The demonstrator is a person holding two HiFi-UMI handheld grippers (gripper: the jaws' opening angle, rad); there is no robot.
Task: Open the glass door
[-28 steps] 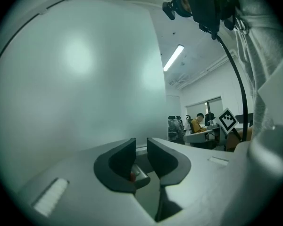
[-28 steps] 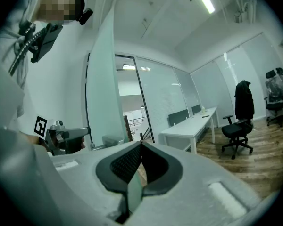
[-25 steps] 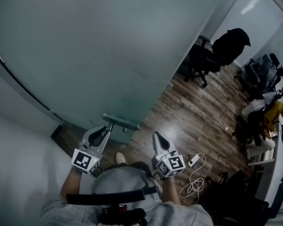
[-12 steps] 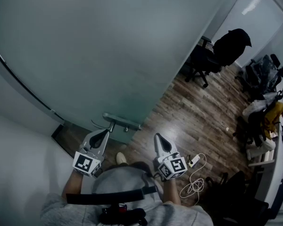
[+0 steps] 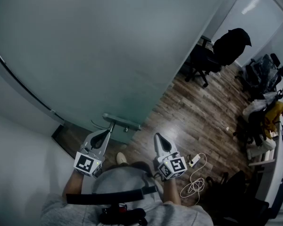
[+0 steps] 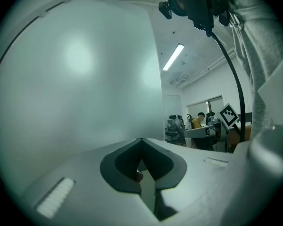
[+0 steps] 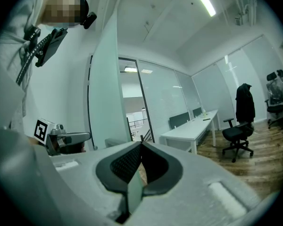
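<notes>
left tongs [image 5: 107, 132]: went from apart to together | right tongs [image 5: 157, 136]: together, unmoved

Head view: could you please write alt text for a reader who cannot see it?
From above, a person points two grippers at a frosted glass door; the left gripper, jaws shut, sits at its metal lever handle, the right gripper free beside it, over wood flooring.
</notes>
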